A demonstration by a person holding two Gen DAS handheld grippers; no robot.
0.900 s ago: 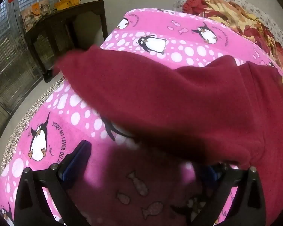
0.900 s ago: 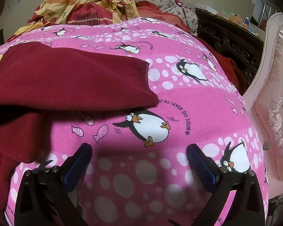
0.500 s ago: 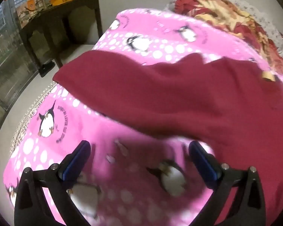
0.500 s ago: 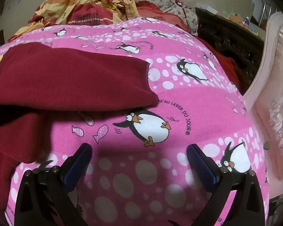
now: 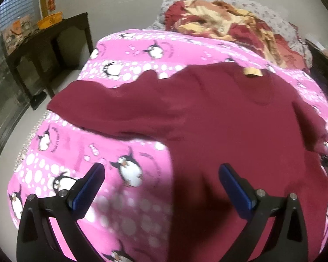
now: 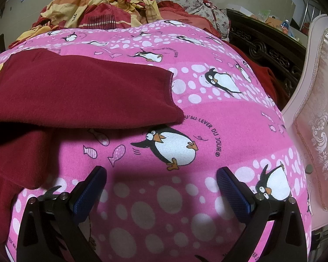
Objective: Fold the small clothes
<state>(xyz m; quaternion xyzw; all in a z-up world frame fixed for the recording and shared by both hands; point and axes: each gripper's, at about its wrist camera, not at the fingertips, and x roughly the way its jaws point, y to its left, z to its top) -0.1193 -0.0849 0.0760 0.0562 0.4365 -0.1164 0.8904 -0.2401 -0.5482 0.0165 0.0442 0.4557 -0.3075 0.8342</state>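
Sweater spread flat, sleeves out, no fold begun.

The maroon sweater (image 5: 218, 118) is laid on the pink penguin blanket (image 6: 185, 118); the left gripper (image 5: 161, 187) and right gripper (image 6: 161, 187) are held wide, nothing gripped. A sleeve cuff (image 6: 168, 91) likely needs to be pinched and carried inward.

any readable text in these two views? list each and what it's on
"...U'AU LEVER DU JOUR": curved print beside a penguin on the pink blanket; the start is hidden under the maroon sweater.
"DAG": on the red-and-yellow bedding at the head of the bed.
Neck label on the sweater: too blurred to read.
Red wall sign and blanket print in the left wrist view: unreadable.
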